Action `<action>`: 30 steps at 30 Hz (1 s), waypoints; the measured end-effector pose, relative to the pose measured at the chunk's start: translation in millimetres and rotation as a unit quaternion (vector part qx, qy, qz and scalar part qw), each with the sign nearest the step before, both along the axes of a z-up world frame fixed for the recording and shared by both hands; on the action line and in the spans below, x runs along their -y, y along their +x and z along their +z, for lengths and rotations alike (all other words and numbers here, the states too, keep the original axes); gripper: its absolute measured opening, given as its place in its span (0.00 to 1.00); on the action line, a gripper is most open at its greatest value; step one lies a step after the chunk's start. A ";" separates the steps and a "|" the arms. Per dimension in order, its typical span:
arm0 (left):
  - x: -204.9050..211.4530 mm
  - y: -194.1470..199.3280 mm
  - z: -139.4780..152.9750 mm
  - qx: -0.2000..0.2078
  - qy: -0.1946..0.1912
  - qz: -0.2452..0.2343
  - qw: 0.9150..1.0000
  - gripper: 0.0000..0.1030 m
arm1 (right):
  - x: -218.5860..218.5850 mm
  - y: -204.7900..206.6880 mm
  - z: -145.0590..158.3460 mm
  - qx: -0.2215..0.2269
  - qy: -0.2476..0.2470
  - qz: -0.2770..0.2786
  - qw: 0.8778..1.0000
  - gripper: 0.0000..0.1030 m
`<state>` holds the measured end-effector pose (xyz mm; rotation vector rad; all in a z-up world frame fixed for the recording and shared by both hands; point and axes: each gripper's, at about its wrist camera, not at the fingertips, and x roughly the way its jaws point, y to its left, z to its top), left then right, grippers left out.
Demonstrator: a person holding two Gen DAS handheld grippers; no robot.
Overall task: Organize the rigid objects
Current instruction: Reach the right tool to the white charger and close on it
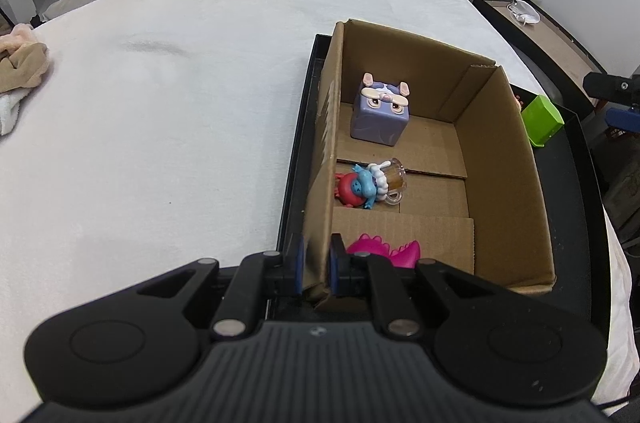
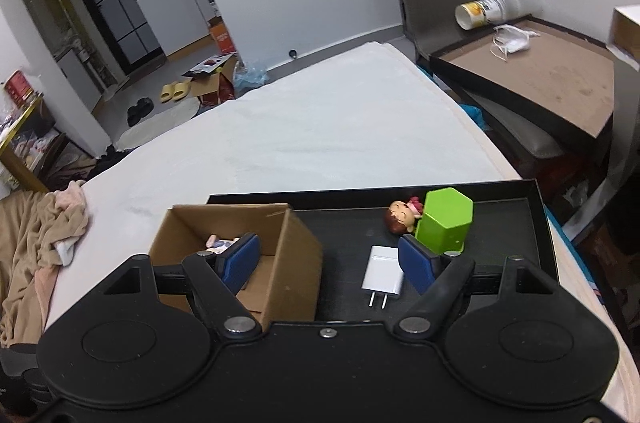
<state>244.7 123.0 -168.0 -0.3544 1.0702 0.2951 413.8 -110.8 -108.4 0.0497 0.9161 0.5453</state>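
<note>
My left gripper (image 1: 315, 265) is shut on the near left wall of an open cardboard box (image 1: 504, 159) that stands on a black tray (image 1: 576, 183). Inside the box lie a purple cube toy (image 1: 379, 117), a red and blue figure with a small mug (image 1: 370, 185) and a pink dinosaur toy (image 1: 386, 251). My right gripper (image 2: 330, 261) is open and empty above the tray (image 2: 348, 223). Below it lies a white charger plug (image 2: 382, 273). A green hexagonal holder (image 2: 444, 223) and a small doll (image 2: 402, 217) sit just beyond. The box also shows in the right wrist view (image 2: 296, 251).
The tray rests on a table with a white cloth (image 1: 180, 103). Beige clothes (image 2: 44, 231) lie at the table's left end. A side table (image 2: 552, 79) with a tipped cup (image 2: 476, 11) and a mask stands to the right. Chairs stand behind the table.
</note>
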 end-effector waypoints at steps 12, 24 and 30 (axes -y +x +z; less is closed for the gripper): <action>-1.2 -0.4 -0.2 0.000 -0.002 -0.002 1.000 0.11 | 12.8 21.0 -31.3 -0.031 -0.008 -0.036 0.999 0.69; -1.6 0.8 -1.9 0.000 -0.005 -0.009 1.000 0.11 | -5.7 27.6 -73.5 -0.039 -0.042 -0.047 0.997 0.58; -2.0 0.5 -2.1 0.000 -0.004 -0.013 1.000 0.11 | -9.2 30.5 -95.6 -0.047 -0.057 -0.045 0.996 0.55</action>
